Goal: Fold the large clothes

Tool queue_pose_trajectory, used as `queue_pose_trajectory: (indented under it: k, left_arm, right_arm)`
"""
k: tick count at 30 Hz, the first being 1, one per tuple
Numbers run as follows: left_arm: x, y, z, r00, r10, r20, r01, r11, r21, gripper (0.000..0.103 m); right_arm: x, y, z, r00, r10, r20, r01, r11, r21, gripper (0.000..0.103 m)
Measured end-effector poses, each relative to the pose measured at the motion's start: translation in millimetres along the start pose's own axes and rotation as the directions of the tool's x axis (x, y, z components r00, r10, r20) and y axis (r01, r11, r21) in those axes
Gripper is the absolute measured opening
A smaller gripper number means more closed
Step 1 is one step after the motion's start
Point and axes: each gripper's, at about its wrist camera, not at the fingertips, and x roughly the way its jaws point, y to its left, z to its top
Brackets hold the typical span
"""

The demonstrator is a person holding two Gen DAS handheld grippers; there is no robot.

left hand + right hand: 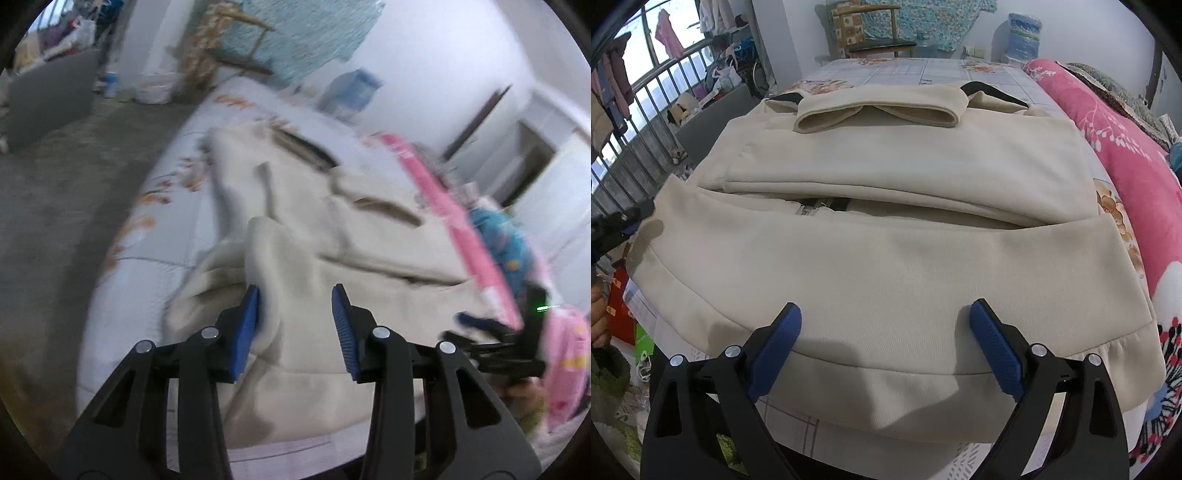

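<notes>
The cream garment [886,229] is spread on the bed [923,72], partly folded. At its nine o'clock corner, a raised fold is seen between the half-closed jaws of the left gripper [295,314]; a firm pinch cannot be confirmed. The right gripper [886,332] is held apart over the six o'clock hem. Both layers should be caught before lifting.

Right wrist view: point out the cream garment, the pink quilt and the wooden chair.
cream garment [886,266]: right wrist view, front panel.
pink quilt [1115,147]: right wrist view, top surface.
wooden chair [882,46]: right wrist view, dark seat.
</notes>
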Motion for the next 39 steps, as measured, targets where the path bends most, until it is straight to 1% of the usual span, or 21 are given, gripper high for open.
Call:
queue_pose_trajectory:
  k: [1,3,6,9,11,12,13,14,15,16,17,19,20,23,25,26,28,29,31,35,39]
  left_arm:
    - [2.9,3.1,0.2,1.000,-0.004,-0.005,0.004,1.000,-0.009,0.038]
    - [12.0,11.0,1.3,0.999,0.034,-0.030,-0.036,0.999,-0.040,0.038]
    - [25.2,25.6,4.4,0.998,0.028,-0.051,-0.033,0.993,-0.112,0.038]
    - [25.5,24.6,7.4,0.999,-0.027,-0.019,0.024,0.991,-0.129,0.038]
    - [19.0,17.7,8.3,0.995,-0.094,0.015,0.095,0.990,-0.104,0.038]
    - [18.5,15.1,8.5,0.994,-0.107,0.018,0.108,0.990,-0.094,0.038]
    - [19.5,12.4,9.0,0.996,-0.093,0.014,0.094,0.992,-0.079,0.038]
    - [24.5,9.3,9.4,0.999,-0.033,-0.011,0.033,0.998,-0.058,0.038]
    - [28.4,8.1,9.4,0.999,0.021,-0.036,-0.022,0.999,-0.040,0.036]
    - [34.5,5.5,8.9,0.994,0.084,-0.063,-0.085,0.996,-0.014,0.032]
    - [36.1,1.6,8.6,0.991,0.117,-0.066,-0.117,0.993,0.007,0.029]
    - [36.5,-6.9,9.6,0.985,0.160,-0.061,-0.157,0.986,0.053,0.029]
    - [37.3,-12.9,9.8,0.979,0.197,-0.054,-0.192,0.978,0.085,0.027]
    - [38.8,-21.0,5.9,0.961,0.274,-0.044,-0.264,0.951,0.160,0.023]
    - [43.7,-32.4,1.8,0.938,0.345,-0.030,-0.329,0.915,0.233,0.022]
    - [44.3,-34.6,0.5,0.931,0.363,-0.026,-0.345,0.904,0.253,0.022]
    - [49.0,-43.7,-1.8,0.911,0.413,-0.013,-0.389,0.868,0.309,0.022]
    - [50.7,-46.2,-2.5,0.903,0.429,-0.009,-0.403,0.855,0.325,0.022]
    - [47.9,-44.6,-3.1,0.897,0.443,-0.008,-0.415,0.846,0.335,0.022]
    - [46.0,-42.1,-3.2,0.893,0.450,-0.013,-0.422,0.847,0.324,0.022]
    - [48.8,-45.3,-4.0,0.885,0.466,-0.012,-0.437,0.838,0.328,0.022]
  right_arm:
    - [0.2,0.0,0.0,1.000,-0.001,0.000,0.001,1.000,-0.001,0.090]
    - [0.2,0.4,0.0,1.000,-0.002,0.000,0.002,1.000,-0.004,0.090]
    - [0.2,0.5,-0.2,1.000,-0.001,0.000,0.001,1.000,-0.005,0.090]
    - [0.2,0.6,-0.1,1.000,-0.003,0.000,0.003,1.000,-0.005,0.090]
    - [0.3,0.4,0.0,1.000,-0.004,-0.001,0.004,1.000,-0.005,0.090]
    - [0.2,0.6,-0.1,1.000,-0.003,0.000,0.003,1.000,-0.005,0.090]
    - [0.2,0.6,-0.1,1.000,-0.004,0.000,0.004,1.000,-0.006,0.090]
    - [0.3,0.5,-0.1,1.000,-0.005,0.000,0.005,1.000,-0.006,0.090]
    - [0.4,0.5,-0.1,1.000,-0.006,0.000,0.006,1.000,-0.007,0.090]
    - [0.4,0.5,-0.1,1.000,-0.007,0.001,0.007,1.000,-0.008,0.090]
    - [0.5,0.9,-0.2,1.000,-0.007,0.001,0.007,1.000,-0.008,0.090]
    - [0.7,1.2,-0.1,1.000,-0.009,0.000,0.009,1.000,-0.008,0.090]
    - [0.7,1.7,-0.2,1.000,-0.011,-0.001,0.011,1.000,-0.007,0.090]
    - [1.0,2.5,0.5,1.000,-0.017,-0.006,0.017,1.000,-0.006,0.090]
    - [1.1,2.5,0.6,1.000,-0.019,-0.005,0.019,1.000,-0.003,0.090]
    - [1.0,2.6,0.4,1.000,-0.019,-0.004,0.019,1.000,-0.002,0.090]
    - [0.9,2.7,0.2,1.000,-0.021,0.001,0.021,1.000,0.001,0.090]
    - [0.9,2.8,-0.1,1.000,-0.022,0.003,0.022,1.000,0.001,0.090]
    - [0.9,2.6,-0.4,1.000,-0.022,0.006,0.022,1.000,0.000,0.090]
    - [0.1,1.8,-1.1,1.000,-0.015,0.008,0.015,1.000,-0.001,0.090]
    - [-0.3,1.6,-1.0,1.000,-0.013,0.006,0.013,1.000,0.000,0.091]
